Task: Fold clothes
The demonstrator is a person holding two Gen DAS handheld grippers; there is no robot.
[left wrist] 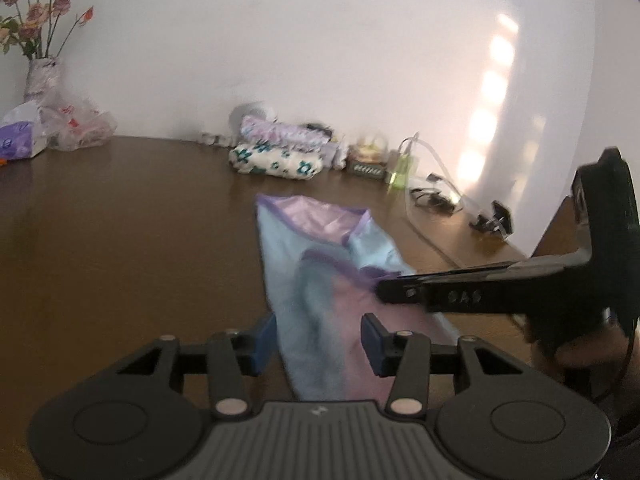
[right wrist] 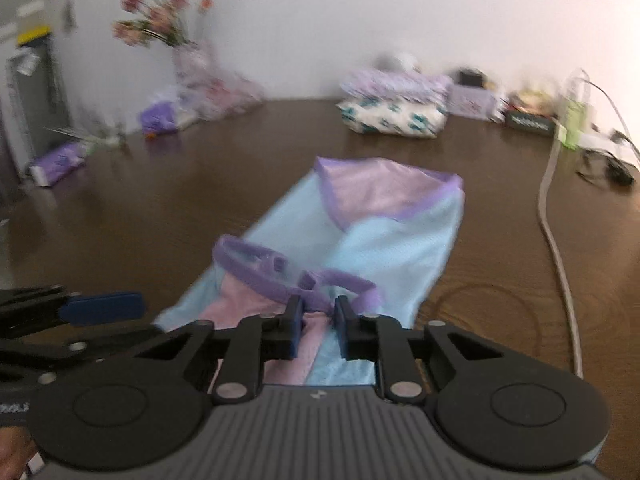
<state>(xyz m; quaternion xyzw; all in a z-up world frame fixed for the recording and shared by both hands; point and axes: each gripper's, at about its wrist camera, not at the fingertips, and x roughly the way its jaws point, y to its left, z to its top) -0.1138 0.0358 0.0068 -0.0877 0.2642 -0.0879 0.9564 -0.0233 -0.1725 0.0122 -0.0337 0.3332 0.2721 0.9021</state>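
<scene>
A light blue and pink garment with purple trim lies lengthwise on the brown table; it also shows in the left wrist view. My right gripper is shut on the garment's purple trimmed near edge, and it reaches in from the right in the left wrist view. My left gripper is open, its blue pads on either side of the garment's near end. One of its pads shows at the left of the right wrist view.
Folded clothes are stacked at the wall. A vase of flowers and plastic bags stand at the far left. Small items and cables lie along the right. A white cord runs down the table's right side.
</scene>
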